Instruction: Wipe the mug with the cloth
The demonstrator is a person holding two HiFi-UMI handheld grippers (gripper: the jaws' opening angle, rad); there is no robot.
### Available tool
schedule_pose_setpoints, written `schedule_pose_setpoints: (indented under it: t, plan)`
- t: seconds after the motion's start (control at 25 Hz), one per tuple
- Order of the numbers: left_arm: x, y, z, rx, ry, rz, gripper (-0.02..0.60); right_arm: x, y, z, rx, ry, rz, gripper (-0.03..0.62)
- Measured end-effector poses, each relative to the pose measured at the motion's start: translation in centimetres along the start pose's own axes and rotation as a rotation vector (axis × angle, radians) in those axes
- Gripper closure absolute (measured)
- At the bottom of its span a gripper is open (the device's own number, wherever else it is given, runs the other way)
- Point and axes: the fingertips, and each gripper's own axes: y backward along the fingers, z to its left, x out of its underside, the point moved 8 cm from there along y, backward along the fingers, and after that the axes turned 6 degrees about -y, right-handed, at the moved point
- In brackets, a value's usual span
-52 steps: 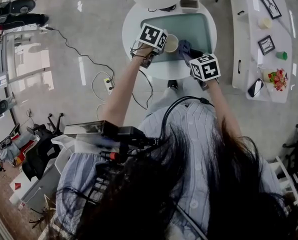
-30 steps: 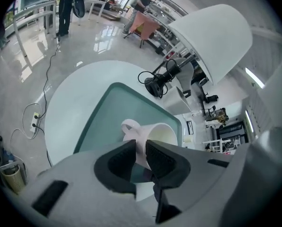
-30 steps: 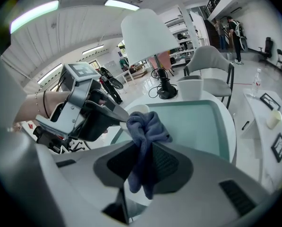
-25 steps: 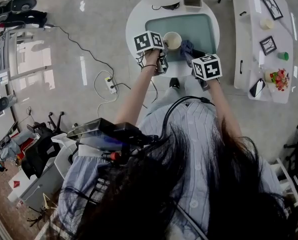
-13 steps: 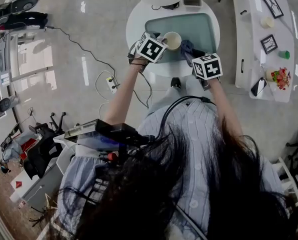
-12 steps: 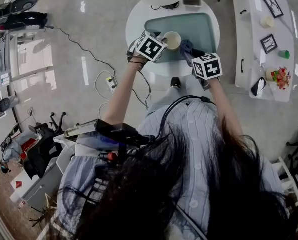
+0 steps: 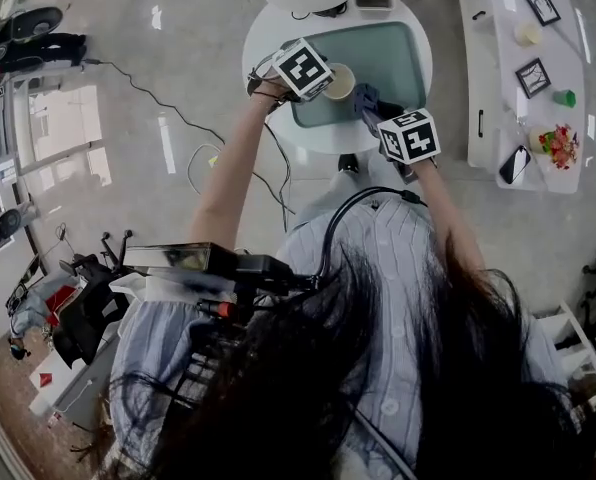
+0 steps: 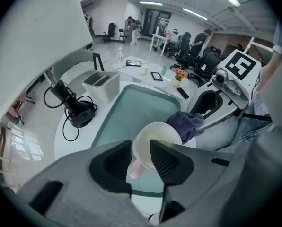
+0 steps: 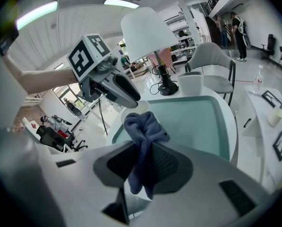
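The left arm (image 7: 233,168) is bare and reaches far out over the round white table (image 7: 263,38). The left gripper (image 8: 141,151) has its claw squeezed on the side of the mug (image 8: 159,137), close to the handle. The mug is pale, smooth and round. It is over the left part of the green tray (image 7: 393,58), tipped, with its open mouth facing the left gripper.

The right arm (image 7: 443,218), in a striped sleeve, is bent and closer to the body. The right gripper (image 9: 142,159) has its claw pinched shut on the cloth (image 9: 143,126). The cloth is blue, soft and bunched up in a lump. One end sticks up past the claw and the other hangs down. The cloth touches the right side of the mug's rim.

At the far edge of the table are a white lamp (image 9: 148,32) with a black cord and a small white box (image 8: 101,84). On the right stands a long white bench (image 7: 493,88) with little picture frames (image 7: 533,76).
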Motion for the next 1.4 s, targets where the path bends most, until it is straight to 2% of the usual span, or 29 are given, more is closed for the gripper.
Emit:
schedule_pose_setpoints:
  t: [0.16, 0.32, 0.56, 0.72, 0.92, 1.12, 1.32, 1.4]
  plan:
    - [-0.5, -1.2, -0.2, 0.015, -0.048, 0.028, 0.46, 0.4, 0.1, 0.4, -0.003, -0.003, 0.008, 0.488]
    - [-0.6, -1.9, -0.3, 0.039, -0.05, 0.036, 0.462, 0.5, 0.2, 0.7, -0.008, 0.0, 0.007, 0.488]
    - [0.2, -1.3, 0.2, -0.011, 0.022, 0.026, 0.529, 0.2, -0.3, 0.9, -0.006, 0.009, 0.012, 0.487]
    - [0.7, -1.5, 0.2, -0.032, 0.086, 0.0, 0.537, 0.0, -0.3, 0.6, -0.002, 0.007, 0.009, 0.488]
    - [1.1, -0.7, 0.5, -0.078, 0.222, 0.005, 0.537, -0.8, -0.5, 0.0, 0.009, 0.007, -0.005, 0.487]
    - [2.6, 0.0, 0.3, -0.111, 0.41, -0.012, 0.537, -1.7, -0.9, 0.1, 0.018, 0.014, -0.01, 0.488]
    - [4.1, -0.2, -0.5, -0.167, 0.564, -0.031, 0.537, -2.6, -1.4, 0.4, 0.019, 0.023, -0.015, 0.488]
    - [4.8, -0.4, -0.8, -0.183, 0.654, -0.047, 0.537, -2.9, -1.7, 0.6, 0.021, 0.025, -0.016, 0.487]
